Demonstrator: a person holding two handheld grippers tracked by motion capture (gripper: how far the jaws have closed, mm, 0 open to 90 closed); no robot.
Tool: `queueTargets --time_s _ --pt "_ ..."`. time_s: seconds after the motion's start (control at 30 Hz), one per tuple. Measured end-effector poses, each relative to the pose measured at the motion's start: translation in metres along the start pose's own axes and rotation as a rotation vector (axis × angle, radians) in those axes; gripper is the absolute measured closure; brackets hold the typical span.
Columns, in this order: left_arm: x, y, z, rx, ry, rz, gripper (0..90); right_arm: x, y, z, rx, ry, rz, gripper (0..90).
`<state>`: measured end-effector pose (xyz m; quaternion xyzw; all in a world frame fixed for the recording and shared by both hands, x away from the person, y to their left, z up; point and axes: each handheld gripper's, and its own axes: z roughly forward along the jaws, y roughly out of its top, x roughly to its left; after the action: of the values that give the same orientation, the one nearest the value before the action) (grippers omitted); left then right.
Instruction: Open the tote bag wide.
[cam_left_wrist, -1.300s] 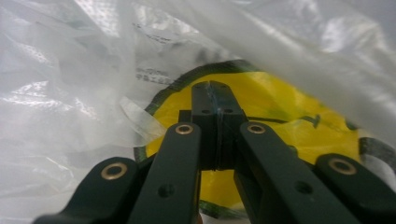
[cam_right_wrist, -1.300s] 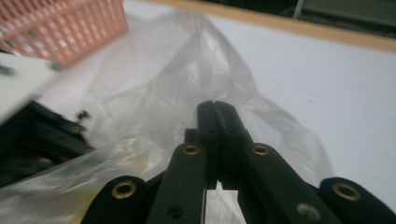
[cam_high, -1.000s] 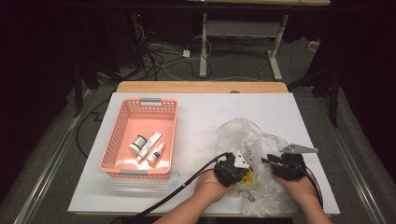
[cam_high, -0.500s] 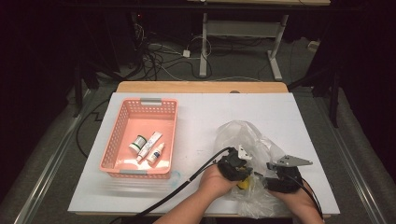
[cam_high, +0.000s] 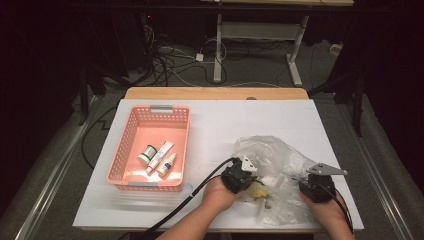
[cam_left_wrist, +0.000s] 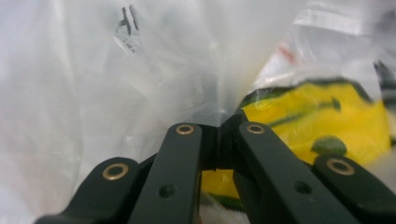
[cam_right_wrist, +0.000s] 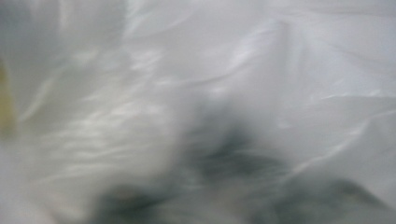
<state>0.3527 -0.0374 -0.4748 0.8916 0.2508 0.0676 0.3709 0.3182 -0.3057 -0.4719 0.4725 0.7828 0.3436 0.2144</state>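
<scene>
**Both claws pinched on the clear bag**

Where the person's forearms come in at the near edge of the white worktop, each hand holds a claw against a crumpled clear plastic bag at the right front. The left claw has just closed; its jaws meet on a fold of the film, with a yellow packet just behind inside the bag. The right claw has just closed too, buried in the plastic at the bag's right side. Farther left stands a pink basket holding a small tube, a dropper bottle and a round tin.
</scene>
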Motion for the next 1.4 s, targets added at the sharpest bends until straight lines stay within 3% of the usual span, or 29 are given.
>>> queueTargets --time_s 0.1,0.27,0.37,0.43,0.47,0.57,0.67,0.73,0.8,0.87,0.93,0.97,1.03,1.13,1.33,1.4 --pt "0.002 -0.005 -0.006 0.011 0.019 0.008 88.3 -0.012 -0.004 -0.003 0.003 -0.011 0.020 90.0" --pt "0.012 -0.014 -0.016 0.023 0.044 -0.009 88.3 -0.029 -0.007 -0.007 0.003 -0.094 0.059 90.0" --pt "0.012 -0.015 -0.019 0.022 0.047 0.011 88.2 -0.037 -0.007 -0.009 -0.012 -0.096 0.096 90.0" --pt "0.005 -0.010 -0.022 -0.015 0.020 0.033 85.6 -0.034 -0.004 -0.009 -0.022 -0.080 0.086 90.0" --pt "0.001 -0.006 -0.024 -0.037 0.007 0.045 79.3 -0.032 -0.002 -0.009 -0.026 -0.070 0.082 90.0" --pt "-0.016 0.010 -0.034 -0.122 -0.023 0.131 73.9 -0.019 0.006 -0.008 -0.050 -0.031 0.046 90.0" --pt "-0.027 0.028 -0.046 -0.207 -0.059 0.174 72.1 -0.010 0.011 -0.006 -0.056 0.010 0.019 90.0" --pt "-0.028 0.038 -0.052 -0.260 -0.067 0.171 72.1 -0.002 0.013 -0.003 -0.044 0.046 -0.008 90.0" --pt "-0.022 0.046 -0.052 -0.286 -0.047 0.154 72.2 0.006 0.012 0.001 -0.034 0.078 -0.033 90.0" --pt "-0.012 0.052 -0.043 -0.266 -0.029 0.137 74.2 0.014 0.011 0.004 -0.023 0.106 -0.050 90.0" --pt "0.000 0.053 -0.031 -0.223 0.021 0.124 76.9 0.021 0.008 0.006 -0.012 0.126 -0.062 90.0" --pt "0.000 0.053 -0.031 -0.223 0.021 0.124 80.5 0.024 0.006 0.006 -0.007 0.143 -0.068 90.0" --pt "0.025 0.049 -0.012 -0.151 0.065 0.065 86.2 0.029 0.004 0.007 0.002 0.167 -0.088 90.0" --pt "0.036 0.046 -0.002 -0.105 0.104 0.040 88.1 0.034 0.001 0.006 0.010 0.190 -0.101 90.0" --pt "0.055 0.036 0.021 -0.008 0.169 -0.027 88.3 0.032 -0.003 0.002 0.012 0.189 -0.094 90.0" --pt "0.064 0.030 0.024 -0.003 0.197 -0.076 88.3 0.027 -0.006 -0.001 0.012 0.172 -0.091 90.0"
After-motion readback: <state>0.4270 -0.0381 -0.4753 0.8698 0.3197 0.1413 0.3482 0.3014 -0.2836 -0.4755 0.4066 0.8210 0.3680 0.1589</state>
